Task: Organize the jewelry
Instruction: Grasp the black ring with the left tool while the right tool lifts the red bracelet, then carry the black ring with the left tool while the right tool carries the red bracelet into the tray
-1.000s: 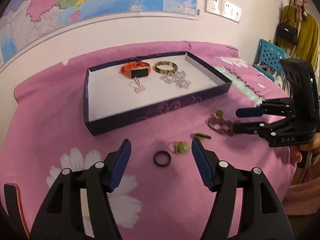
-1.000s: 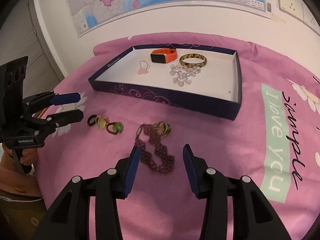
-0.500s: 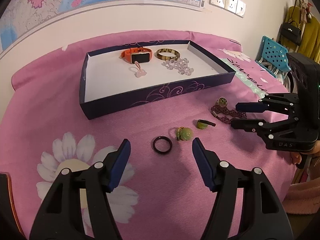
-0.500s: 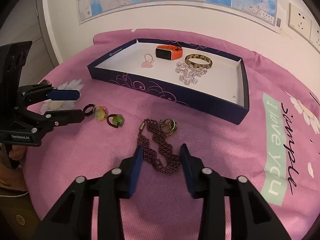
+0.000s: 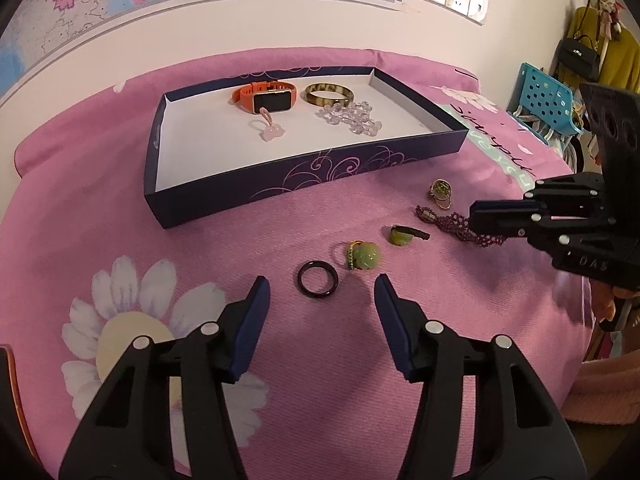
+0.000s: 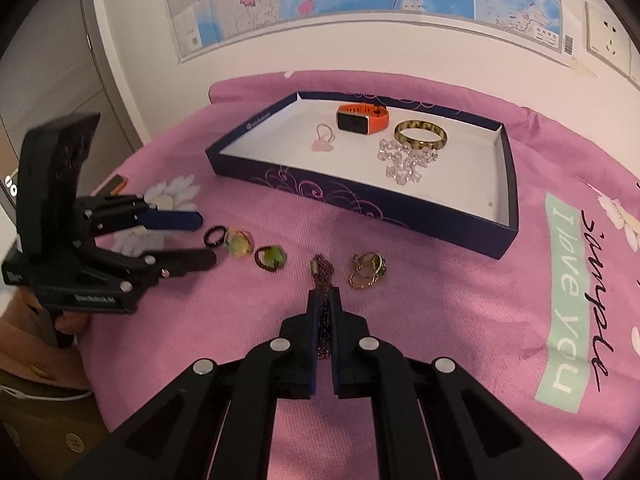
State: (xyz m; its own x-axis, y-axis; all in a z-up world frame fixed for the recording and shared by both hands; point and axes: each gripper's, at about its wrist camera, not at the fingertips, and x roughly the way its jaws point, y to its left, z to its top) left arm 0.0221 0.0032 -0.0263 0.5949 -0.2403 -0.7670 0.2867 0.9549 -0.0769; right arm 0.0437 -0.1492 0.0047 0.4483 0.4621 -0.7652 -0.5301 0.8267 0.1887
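pink cloth (image 6: 460,300): beaded maroon chain (image 6: 322,270) pinched in right jaws, left jaws spread.

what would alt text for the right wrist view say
The right gripper has its jaws shut on a purple beaded chain lying on a pink cloth. Beside it are several rings and the open left gripper; behind, a navy tray holds an orange watch, a bangle and clear beads.

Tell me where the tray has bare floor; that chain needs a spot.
In the tray, the near half is bare, from the front wall up to the beads and pink charm. The far side is crowded: watch, bangle.
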